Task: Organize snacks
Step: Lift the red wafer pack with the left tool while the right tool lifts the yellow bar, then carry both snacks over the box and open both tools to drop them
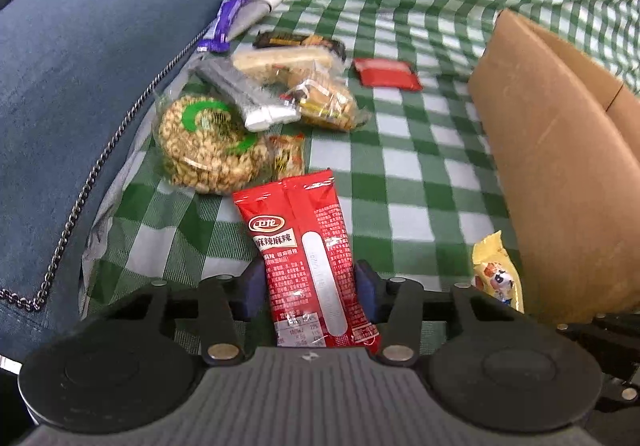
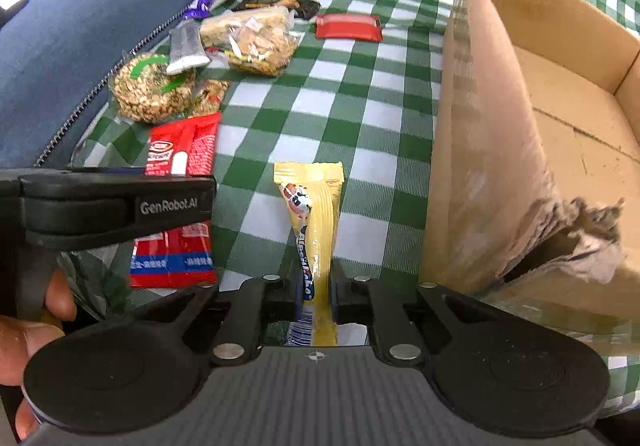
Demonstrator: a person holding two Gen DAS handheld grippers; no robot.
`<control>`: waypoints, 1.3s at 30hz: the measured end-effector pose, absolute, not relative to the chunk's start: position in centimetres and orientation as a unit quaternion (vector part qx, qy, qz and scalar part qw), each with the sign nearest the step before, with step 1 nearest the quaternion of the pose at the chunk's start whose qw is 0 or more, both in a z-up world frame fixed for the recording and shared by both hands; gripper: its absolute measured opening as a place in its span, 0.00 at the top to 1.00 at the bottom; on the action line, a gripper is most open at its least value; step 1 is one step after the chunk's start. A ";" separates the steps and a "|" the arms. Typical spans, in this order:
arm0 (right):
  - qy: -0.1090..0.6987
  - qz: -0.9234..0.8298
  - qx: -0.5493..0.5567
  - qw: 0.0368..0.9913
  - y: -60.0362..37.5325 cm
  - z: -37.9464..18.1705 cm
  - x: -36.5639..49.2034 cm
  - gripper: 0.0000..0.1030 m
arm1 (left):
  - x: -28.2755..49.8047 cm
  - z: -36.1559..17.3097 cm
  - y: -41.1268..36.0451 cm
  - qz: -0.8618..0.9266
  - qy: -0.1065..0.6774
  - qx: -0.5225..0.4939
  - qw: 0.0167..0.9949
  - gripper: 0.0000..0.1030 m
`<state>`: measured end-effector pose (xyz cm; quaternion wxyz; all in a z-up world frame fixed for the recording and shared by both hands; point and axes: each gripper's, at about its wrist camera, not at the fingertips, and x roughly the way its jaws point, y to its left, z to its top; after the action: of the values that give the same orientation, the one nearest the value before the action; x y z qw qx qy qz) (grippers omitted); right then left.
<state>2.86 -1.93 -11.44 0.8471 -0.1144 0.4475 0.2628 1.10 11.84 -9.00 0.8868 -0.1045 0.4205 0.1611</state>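
Note:
My left gripper is shut on a red spicy-snack packet, held over the green checked cloth. My right gripper is shut on a yellow candy packet, just left of the open cardboard box. The red packet and the left gripper's body show at the left of the right wrist view. The yellow packet shows beside the box in the left wrist view. Its inside looks bare where I can see it.
A heap of snacks lies at the back left: a round peanut pack, a silver bar, a clear bag of nuts, a purple bar, a flat red packet. A blue cushion borders the left. The box's near corner is torn.

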 end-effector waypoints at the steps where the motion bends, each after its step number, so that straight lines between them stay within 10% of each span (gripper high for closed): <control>1: 0.442 0.264 -0.115 0.849 -1.9 -11.2 2.8 0.88 | 1.0 -8.7 11.9 0.158 0.413 -0.110 0.890 0.50; 39: 0.251 0.243 0.009 0.937 -13.4 -1.5 5.2 0.88 | -0.8 -4.4 10.8 0.121 0.292 -0.121 0.941 0.51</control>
<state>5.23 -13.42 -1.47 0.9369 0.0091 0.2515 0.2426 -0.84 10.81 -4.35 0.9410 -0.1206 0.2921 0.1211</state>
